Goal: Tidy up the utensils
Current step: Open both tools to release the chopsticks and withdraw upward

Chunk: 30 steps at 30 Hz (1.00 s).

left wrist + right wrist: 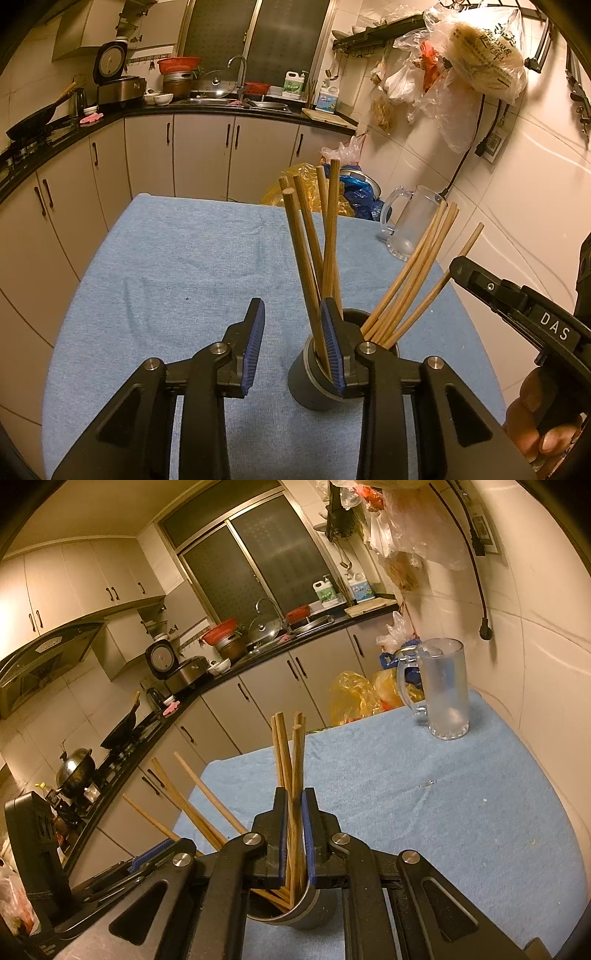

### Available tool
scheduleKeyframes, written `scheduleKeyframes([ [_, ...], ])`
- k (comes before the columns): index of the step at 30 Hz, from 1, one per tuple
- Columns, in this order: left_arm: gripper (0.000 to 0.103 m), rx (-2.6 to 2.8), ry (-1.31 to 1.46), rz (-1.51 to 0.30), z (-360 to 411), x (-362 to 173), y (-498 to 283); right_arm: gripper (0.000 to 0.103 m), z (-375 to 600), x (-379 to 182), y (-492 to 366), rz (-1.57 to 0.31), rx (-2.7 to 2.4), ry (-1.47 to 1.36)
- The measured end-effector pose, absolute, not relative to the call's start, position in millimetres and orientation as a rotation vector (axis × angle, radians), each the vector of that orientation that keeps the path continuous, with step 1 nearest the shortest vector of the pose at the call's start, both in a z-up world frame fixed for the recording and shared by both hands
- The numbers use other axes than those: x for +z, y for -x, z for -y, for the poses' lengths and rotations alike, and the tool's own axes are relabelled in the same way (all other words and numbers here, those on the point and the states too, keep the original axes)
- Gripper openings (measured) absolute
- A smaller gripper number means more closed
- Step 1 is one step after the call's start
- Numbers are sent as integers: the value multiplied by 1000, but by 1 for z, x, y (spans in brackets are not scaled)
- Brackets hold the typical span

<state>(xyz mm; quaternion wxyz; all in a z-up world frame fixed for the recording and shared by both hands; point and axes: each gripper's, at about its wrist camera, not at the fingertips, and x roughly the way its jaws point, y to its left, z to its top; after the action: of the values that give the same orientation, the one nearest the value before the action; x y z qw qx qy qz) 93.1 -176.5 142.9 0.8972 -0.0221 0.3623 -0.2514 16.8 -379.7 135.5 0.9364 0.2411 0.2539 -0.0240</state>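
Putting chopsticks in the cup

The right gripper (294, 834) squeezes a chopstick bunch (291, 760) over the cup (314, 910); the left gripper (293, 350), wide open, straddles its rim. Lower straight, then let go.

Colour-wise: the chopsticks (310, 258) are plain brown wood, sitting in a dark grey holder (314, 384). Table cloth (177, 266) is a faded light blue, no pattern. Both grippers are black with ribbed blue pads (255, 347). Glass mug (445, 690) is clear and frosty-looking. Bags (351, 698) behind it are yellow.
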Motion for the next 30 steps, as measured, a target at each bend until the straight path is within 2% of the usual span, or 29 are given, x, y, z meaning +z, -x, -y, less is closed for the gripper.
scheduleKeyframes([
  [16, 38, -518, 31, -735, 175, 143, -89, 19, 382, 137, -11, -518, -60, -496],
  [18, 39, -517, 28, -730, 174, 144, -88, 25, 383, 137, -12, -519, -61, -495],
  [25, 42, -511, 20, -724, 175, 144, -86, 30, 384, 137, -11, -521, -70, -485],
  [30, 45, -510, 15, -718, 175, 145, -83, 39, 386, 136, -10, -521, -76, -481],
])
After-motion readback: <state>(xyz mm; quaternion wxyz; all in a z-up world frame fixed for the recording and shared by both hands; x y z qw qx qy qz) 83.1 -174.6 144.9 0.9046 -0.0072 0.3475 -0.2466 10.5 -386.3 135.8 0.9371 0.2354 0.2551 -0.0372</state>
